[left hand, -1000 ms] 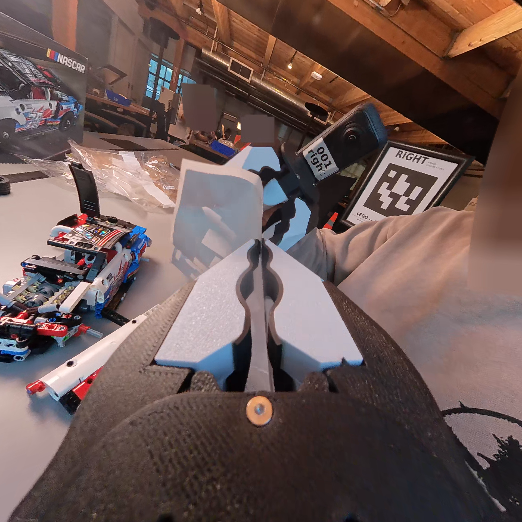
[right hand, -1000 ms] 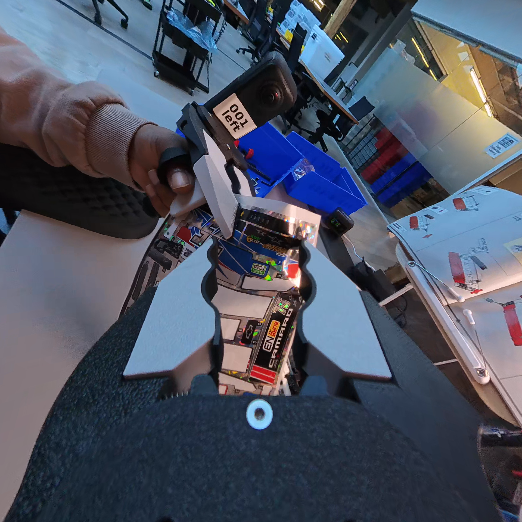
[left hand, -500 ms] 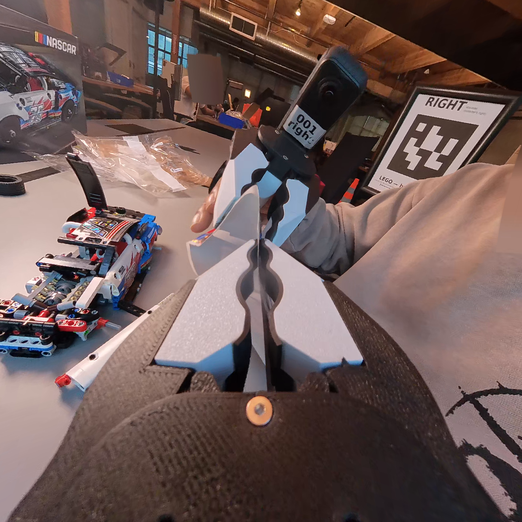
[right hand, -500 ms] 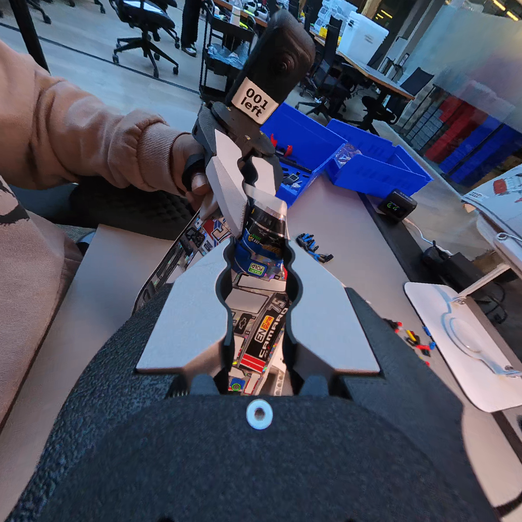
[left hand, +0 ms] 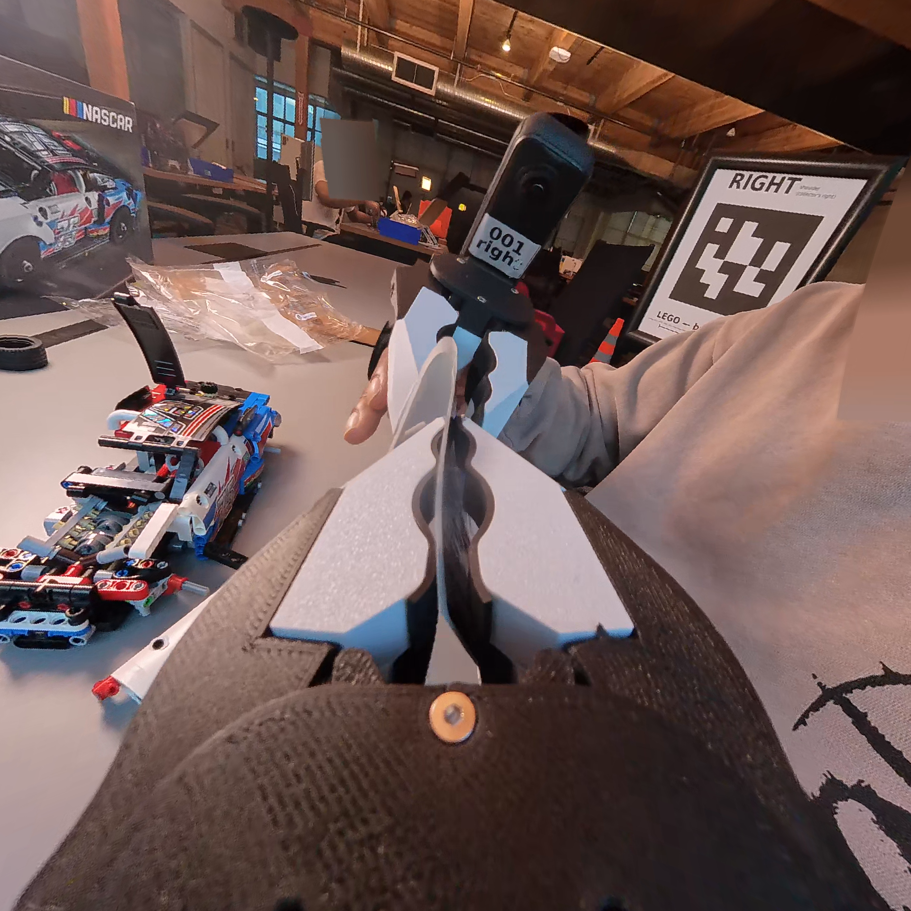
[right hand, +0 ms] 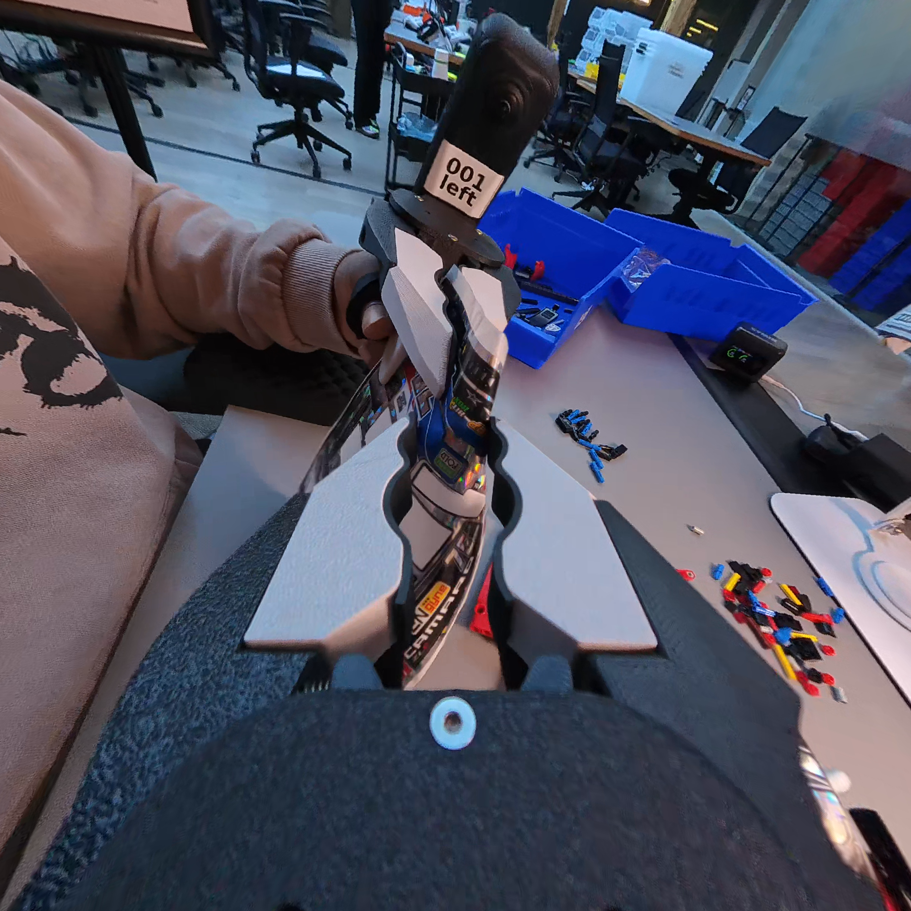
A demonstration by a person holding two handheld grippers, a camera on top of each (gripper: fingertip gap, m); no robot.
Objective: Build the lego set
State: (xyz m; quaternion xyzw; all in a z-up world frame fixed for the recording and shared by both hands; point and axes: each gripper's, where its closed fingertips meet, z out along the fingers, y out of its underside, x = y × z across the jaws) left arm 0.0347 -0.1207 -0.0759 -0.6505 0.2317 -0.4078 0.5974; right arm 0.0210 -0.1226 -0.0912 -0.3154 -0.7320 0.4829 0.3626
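Observation:
A glossy sticker sheet (right hand: 451, 458) with car decals hangs between the two grippers above the table. My left gripper (left hand: 451, 429) is shut on the sheet's edge; the sheet shows edge-on in the left wrist view (left hand: 428, 394). The left gripper also shows in the right wrist view (right hand: 458, 365), clamped on the sheet's top. My right gripper (right hand: 448, 426) is open, its fingers on either side of the curled sheet with a gap left; it also shows in the left wrist view (left hand: 443, 419). The part-built lego race car (left hand: 148, 503) lies on the grey table at left.
A white lego panel (left hand: 153, 660) lies by the car, with a tyre (left hand: 22, 352), plastic bags (left hand: 236, 305) and the set's box (left hand: 64, 197) behind. Blue bins (right hand: 567, 276), blue pins (right hand: 589, 438), loose pieces (right hand: 774, 621) and a white stand base (right hand: 848, 567) sit right. Left tips and right tips are each some 20 cm from the part-built lego race car (left hand: 148, 503).
Both grippers have swung upright and level with the table. The sheet has turned from face-on to edge-on in the left view. The right gripper's fingers have narrowed around it.

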